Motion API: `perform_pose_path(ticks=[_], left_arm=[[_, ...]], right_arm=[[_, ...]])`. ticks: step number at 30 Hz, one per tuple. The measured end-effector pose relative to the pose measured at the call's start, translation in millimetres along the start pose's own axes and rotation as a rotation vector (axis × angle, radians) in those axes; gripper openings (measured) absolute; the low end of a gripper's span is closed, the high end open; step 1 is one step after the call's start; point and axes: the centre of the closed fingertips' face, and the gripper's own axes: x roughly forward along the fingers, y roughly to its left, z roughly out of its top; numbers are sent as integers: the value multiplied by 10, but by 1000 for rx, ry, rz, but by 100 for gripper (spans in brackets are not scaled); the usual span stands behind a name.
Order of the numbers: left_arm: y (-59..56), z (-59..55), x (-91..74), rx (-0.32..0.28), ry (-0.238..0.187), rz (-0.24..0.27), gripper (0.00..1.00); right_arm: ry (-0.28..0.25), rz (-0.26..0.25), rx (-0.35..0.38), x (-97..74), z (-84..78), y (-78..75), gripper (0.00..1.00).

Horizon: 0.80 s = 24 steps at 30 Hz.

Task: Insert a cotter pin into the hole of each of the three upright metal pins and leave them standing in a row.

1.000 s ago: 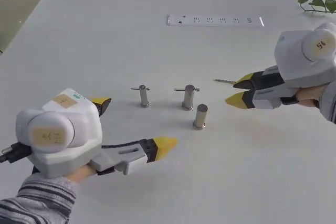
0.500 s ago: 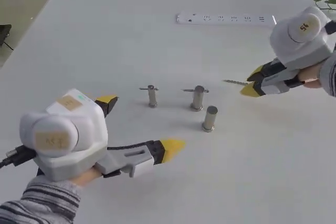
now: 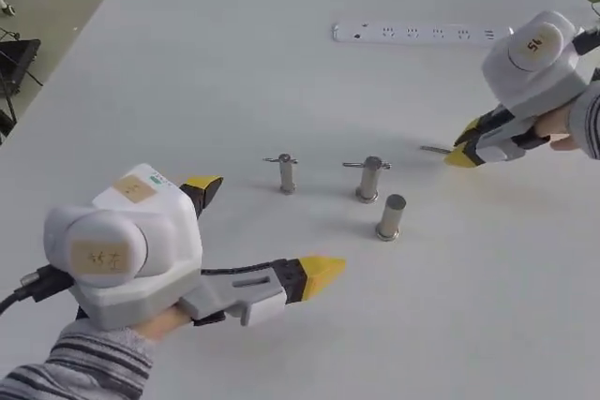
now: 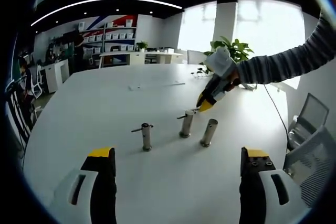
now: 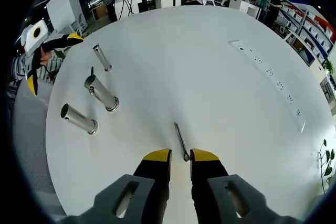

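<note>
One cotter pin [image 5: 180,136] lies loose on the table [image 3: 281,63], at about 2 o'clock from the bare metal pin [image 3: 391,216] in the head view. The middle metal pin [image 3: 368,180] and the far metal pin [image 3: 287,175], at its 11 and 10 o'clock, already carry theirs. The bare one stands out of their line.

My worry is the grip. The cotter pin is thin and caught only at its looped end, so I judge it could swivel or drop on the lift and then miss the hole. A sideways push at the hole could also tip the bare metal pin, since nothing braces it.

The right gripper [image 5: 181,156] has its jaws drawn almost together, with a narrow gap between them. The loop sits in that gap, but I cannot tell whether it is pinched. The left gripper [image 3: 269,224] hangs at 8 o'clock from the pins, jaws spread wide and holding nothing.
</note>
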Motion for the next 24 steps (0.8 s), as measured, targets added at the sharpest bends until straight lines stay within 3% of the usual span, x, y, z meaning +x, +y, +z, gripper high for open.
perform_pose_path(ticks=[4,7,14,16,19,24], left_arm=[[9,-13,1,1,4,3,99],[-7,18,-7,-12,-17,-1,99],[-7,3,-8,-6,-6,3,99],[-7,-10,-7,-6,1,5,98],[-20,-29,-2,-13,12,-2,97],[-41,-32,-3,-22,17,-14,94]], right_arm=[[16,2,-16,-9,-14,2,4],[24,4,-15,-12,-32,16,2],[76,-17,-110,-38,-39,62,0],[87,-18,-170,-46,-43,86,0],[91,-17,-200,-35,-24,35,0],[64,-21,-206,-49,-10,101,0]])
